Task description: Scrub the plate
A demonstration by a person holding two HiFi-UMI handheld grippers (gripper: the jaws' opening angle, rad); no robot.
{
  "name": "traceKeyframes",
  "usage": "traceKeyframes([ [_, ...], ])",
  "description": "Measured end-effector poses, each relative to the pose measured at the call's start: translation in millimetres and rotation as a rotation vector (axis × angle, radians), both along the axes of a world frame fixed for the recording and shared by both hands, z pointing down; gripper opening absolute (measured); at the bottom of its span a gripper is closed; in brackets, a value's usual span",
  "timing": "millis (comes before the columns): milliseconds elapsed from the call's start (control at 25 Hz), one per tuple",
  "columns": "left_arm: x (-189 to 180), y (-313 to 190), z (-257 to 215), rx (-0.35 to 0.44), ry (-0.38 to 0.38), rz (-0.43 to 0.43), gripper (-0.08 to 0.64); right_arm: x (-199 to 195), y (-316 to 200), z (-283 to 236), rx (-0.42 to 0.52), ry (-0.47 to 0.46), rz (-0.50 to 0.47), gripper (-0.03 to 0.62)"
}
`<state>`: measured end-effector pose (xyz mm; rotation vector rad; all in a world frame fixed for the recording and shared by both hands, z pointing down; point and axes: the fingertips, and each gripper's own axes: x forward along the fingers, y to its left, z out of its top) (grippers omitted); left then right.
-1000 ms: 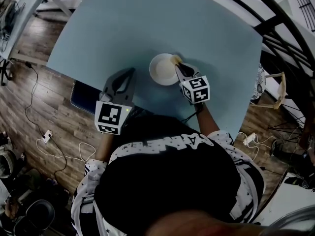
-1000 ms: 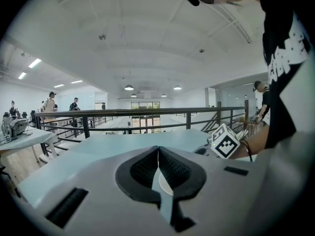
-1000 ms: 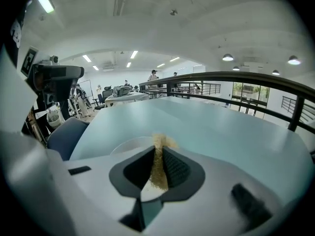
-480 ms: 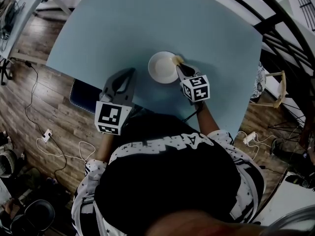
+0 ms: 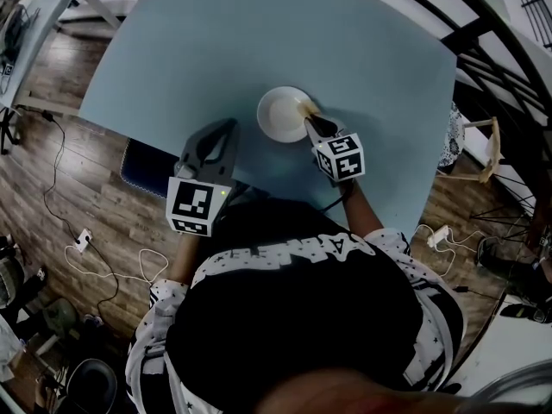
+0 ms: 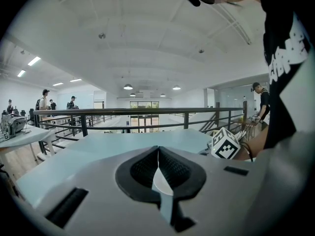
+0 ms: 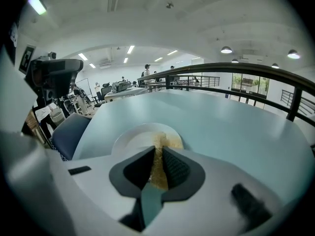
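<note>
Open-plan lab hall: mezzanine railing [image 6: 147, 111], ceiling lamps [image 6: 128, 87], equipment-laden desk [image 6: 29, 134], standing people [image 6: 45, 100], wood floor [image 5: 52, 197].

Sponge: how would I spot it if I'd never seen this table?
Find the big pale blue table, then the one white plate near the person. The sponge is the thin tan strip pinched in the jaws of the right gripper, reaching onto the plate; nothing else there is tan.
</note>
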<state>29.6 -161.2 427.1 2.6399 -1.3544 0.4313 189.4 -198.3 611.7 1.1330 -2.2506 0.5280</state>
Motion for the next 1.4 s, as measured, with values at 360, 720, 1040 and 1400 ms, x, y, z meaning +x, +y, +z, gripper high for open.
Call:
traceKeyframes([
  [360, 6, 4, 2, -0.008, 0.006, 0.020, 0.014, -8, 15, 2, -0.014, -0.004, -0.023, 0.052],
  [720, 9, 7, 5, -0.018, 0.009, 0.028, 0.014, -20, 28, 2, -0.022, -0.018, -0.054, 0.052],
  [1040, 10, 9, 5, -0.017, 0.015, 0.036, 0.014, -36, 42, 3, -0.041, -0.037, -0.091, 0.052],
  [1400, 9, 10, 3, -0.011, 0.018, 0.037, 0.014, -51, 49, 1, -0.048, -0.052, -0.126, 0.052],
])
